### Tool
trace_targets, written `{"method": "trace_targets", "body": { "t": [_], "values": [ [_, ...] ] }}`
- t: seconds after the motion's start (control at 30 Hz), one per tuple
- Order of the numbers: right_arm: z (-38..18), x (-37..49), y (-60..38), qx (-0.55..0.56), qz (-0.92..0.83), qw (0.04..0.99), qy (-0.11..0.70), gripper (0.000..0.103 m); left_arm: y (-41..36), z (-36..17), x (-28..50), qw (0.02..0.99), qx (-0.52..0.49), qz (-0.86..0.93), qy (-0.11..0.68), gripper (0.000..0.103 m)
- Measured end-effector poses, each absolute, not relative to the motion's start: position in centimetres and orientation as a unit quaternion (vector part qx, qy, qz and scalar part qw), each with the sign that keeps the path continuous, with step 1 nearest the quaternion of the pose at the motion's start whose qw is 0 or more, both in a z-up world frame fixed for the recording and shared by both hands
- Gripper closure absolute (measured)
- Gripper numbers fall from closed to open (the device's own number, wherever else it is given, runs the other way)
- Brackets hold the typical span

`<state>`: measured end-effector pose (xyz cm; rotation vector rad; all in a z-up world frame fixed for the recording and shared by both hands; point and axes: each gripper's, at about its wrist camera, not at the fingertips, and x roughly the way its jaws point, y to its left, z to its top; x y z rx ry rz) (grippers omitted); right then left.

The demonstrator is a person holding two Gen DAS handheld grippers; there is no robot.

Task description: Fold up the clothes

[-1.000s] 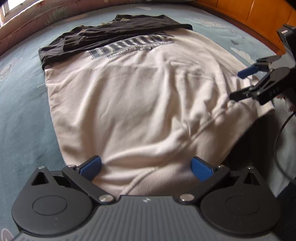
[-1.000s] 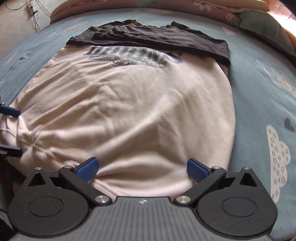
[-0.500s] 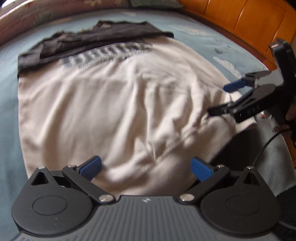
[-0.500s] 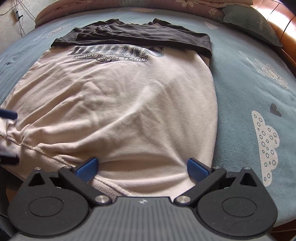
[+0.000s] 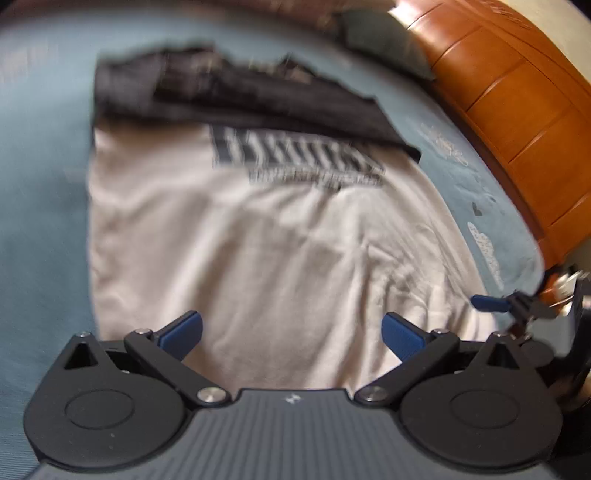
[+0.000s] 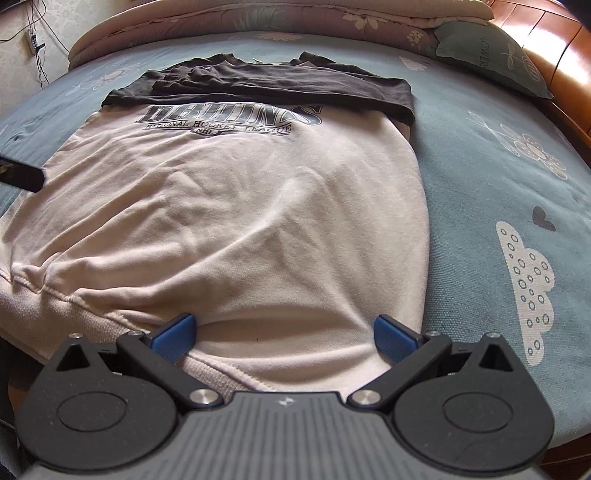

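A cream sweatshirt [image 6: 236,206] with dark sleeves [image 6: 258,85] folded across its chest and a hockey-league print lies flat on the blue bedspread [image 6: 480,166]. Its ribbed hem is nearest to me. My right gripper [image 6: 282,338] hovers over the hem's right part, open, with nothing between its blue pads. In the blurred left wrist view the same sweatshirt [image 5: 258,240] fills the middle and my left gripper [image 5: 291,334] stands open above the hem. The right gripper [image 5: 517,310] shows at that view's right edge. A dark part of the left gripper [image 6: 18,173] pokes in at the right wrist view's left edge.
A wooden headboard [image 5: 517,110] runs along the bed's right side. A green pillow [image 6: 487,55] and a rolled floral quilt [image 6: 258,18] lie at the far end. Cables hang on the wall [image 6: 33,40] at the far left.
The left gripper has swung and its view has turned toward the headboard, now blurred. The right gripper has drawn back a little along the hem. Both stay open.
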<state>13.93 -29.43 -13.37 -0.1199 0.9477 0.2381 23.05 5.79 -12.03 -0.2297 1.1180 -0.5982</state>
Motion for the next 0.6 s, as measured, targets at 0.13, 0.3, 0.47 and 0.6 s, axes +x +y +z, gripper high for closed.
{"method": "trace_targets", "body": {
  "t": [0.13,0.3,0.47,0.6],
  "values": [
    [-13.4,13.7,-29.5,-0.057,0.116,0.883,0.45,0.0,8.0,-11.8,23.9,0.832,-0.086,-0.223,0.5,0.001],
    [-13.4,13.6,-29.6,-0.058,0.116,0.884,0.448,0.0,9.2,-10.5,26.0,0.839,-0.094,-0.21,0.493,0.001],
    [-13.4,13.7,-29.4,-0.055,0.111,0.884,0.45,0.0,7.6,-9.9,28.0,0.849,-0.093,-0.228,0.467,0.001],
    [-13.4,13.6,-29.4,-0.059,0.114,0.885,0.447,0.0,7.0,-12.1,29.8,0.843,-0.076,-0.202,0.493,0.002]
  ]
}}
